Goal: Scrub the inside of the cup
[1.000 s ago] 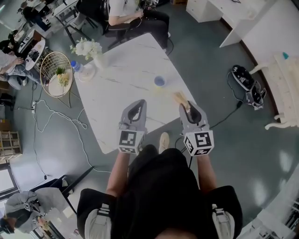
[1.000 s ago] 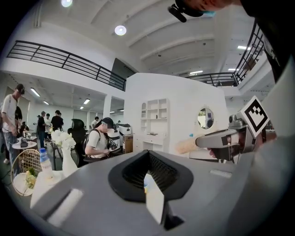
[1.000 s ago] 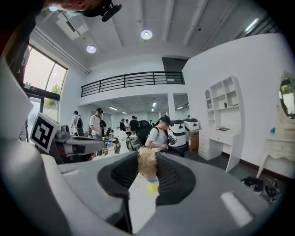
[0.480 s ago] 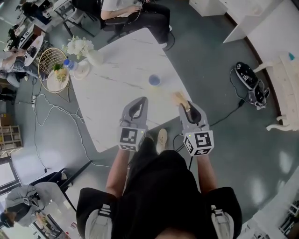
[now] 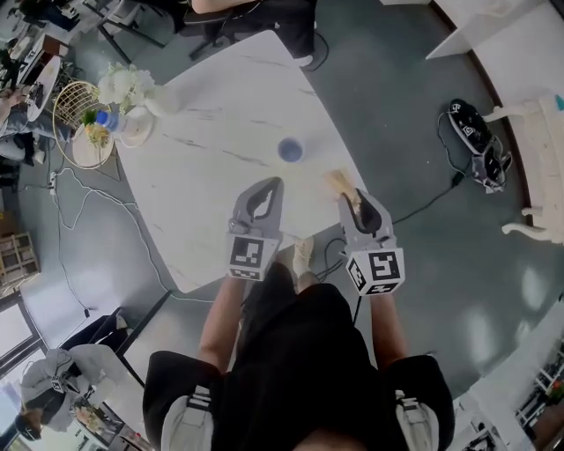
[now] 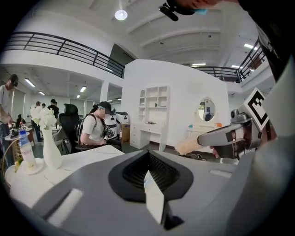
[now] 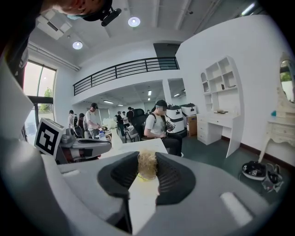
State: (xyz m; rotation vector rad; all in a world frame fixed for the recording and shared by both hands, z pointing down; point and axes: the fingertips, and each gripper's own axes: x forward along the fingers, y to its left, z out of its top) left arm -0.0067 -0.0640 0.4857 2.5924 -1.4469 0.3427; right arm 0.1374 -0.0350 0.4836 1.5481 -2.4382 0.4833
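Note:
A small blue cup stands upright on the white marble table, toward its near right edge. My left gripper hovers over the table's near edge, below and left of the cup, and is shut with nothing in it. My right gripper is just off the table's right corner, shut on a tan fibrous scrubber that sticks out past its tips. Neither gripper touches the cup. The cup does not show in either gripper view.
A vase of white flowers and a water bottle are at the table's far left. A gold wire side table and cables lie left of it. A seated person is at the far end. Shoes lie on the floor at the right.
The head view has swung, so the table and cup sit slightly lower and further left in the picture. Both grippers keep their stance, the right one still shut on the scrubber.

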